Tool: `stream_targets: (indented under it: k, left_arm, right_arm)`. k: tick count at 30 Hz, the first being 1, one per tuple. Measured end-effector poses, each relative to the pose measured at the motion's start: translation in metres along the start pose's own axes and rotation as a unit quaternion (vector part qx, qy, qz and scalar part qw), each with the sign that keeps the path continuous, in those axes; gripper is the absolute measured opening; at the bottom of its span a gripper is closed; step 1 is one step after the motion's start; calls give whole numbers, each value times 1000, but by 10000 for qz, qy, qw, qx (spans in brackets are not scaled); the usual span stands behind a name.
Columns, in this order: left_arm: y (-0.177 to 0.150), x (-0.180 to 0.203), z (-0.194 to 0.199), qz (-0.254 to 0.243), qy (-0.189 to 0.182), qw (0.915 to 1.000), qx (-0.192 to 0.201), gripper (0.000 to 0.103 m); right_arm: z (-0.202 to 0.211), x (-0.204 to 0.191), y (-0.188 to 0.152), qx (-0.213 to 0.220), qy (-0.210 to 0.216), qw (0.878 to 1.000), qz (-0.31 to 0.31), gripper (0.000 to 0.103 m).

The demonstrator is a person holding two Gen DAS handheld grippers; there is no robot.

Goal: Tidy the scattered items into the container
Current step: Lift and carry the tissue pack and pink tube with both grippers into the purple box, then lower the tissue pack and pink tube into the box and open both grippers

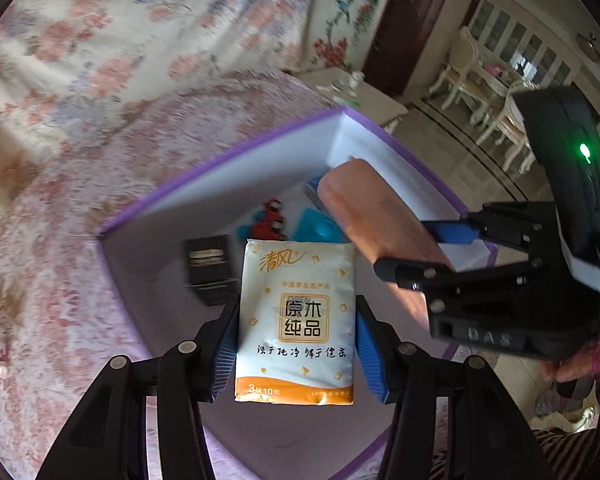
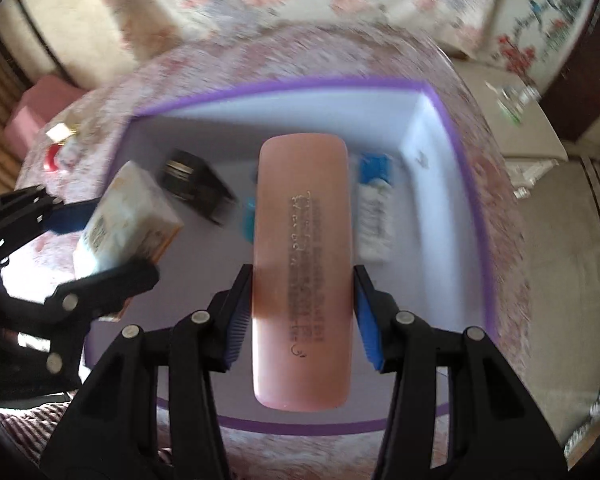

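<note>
1. The left gripper (image 1: 296, 344) pinched a tissue pack (image 1: 296, 320) by its two long sides, its blue pads pressed flat against the wrapper.
2. The right gripper (image 2: 302, 316) clamped a pink case (image 2: 300, 272) across its width, with the case's long axis running straight ahead along the fingers.
3. Both loads hung above the open box (image 2: 488, 216), a purple-rimmed container on the floral cloth (image 1: 60, 240). The pack was over the box's left part and the case over the middle.
4. Under them the box floor already held a dark box (image 2: 196, 188), a small bottle (image 2: 376, 224) and some blue items (image 1: 320, 228).
5. The release probably turns on this: free floor lay directly below each gripper, the case lined up between the dark box and the bottle, so a straight drop looked enough.
</note>
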State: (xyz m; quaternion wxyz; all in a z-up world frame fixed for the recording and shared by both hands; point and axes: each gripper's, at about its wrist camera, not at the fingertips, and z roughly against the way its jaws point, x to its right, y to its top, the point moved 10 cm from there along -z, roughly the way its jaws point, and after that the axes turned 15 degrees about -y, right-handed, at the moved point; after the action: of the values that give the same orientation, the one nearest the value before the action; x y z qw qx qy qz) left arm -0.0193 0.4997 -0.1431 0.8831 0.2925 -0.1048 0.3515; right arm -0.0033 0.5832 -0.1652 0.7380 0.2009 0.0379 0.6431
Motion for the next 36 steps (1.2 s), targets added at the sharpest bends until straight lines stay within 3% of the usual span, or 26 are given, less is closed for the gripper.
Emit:
stream_targets:
  k: [6,14,19,22,26,36]
  left_arm:
    - [-6,11,-37,131,-107,9992,-367,53]
    - [-11,19,-64,124,-137,9977,-658,53]
    - [-12,22,-75,170,-118,9970,-751,53]
    - [-13,21,-79,270,-95,9965,-790,53]
    - [-11,19,-89,405,-92,9955,-846,53]
    - [-5,18,-94,421,15,9954,-855,53]
  right_arm:
    - [-26,24,-10,-373,-177,9991,-59,51]
    - [-37,34,-12,-442,-321,9985,-102,51]
    - [-38,35,-10,-432,-369,9983,-98,51]
    - [-41,39,-10,-415,-903,9948,232,51]
    - [-43,44,-7,-444,-1095,9926,295,51]
    - [-43,49,-5,-331,-1204,9911,464,51]
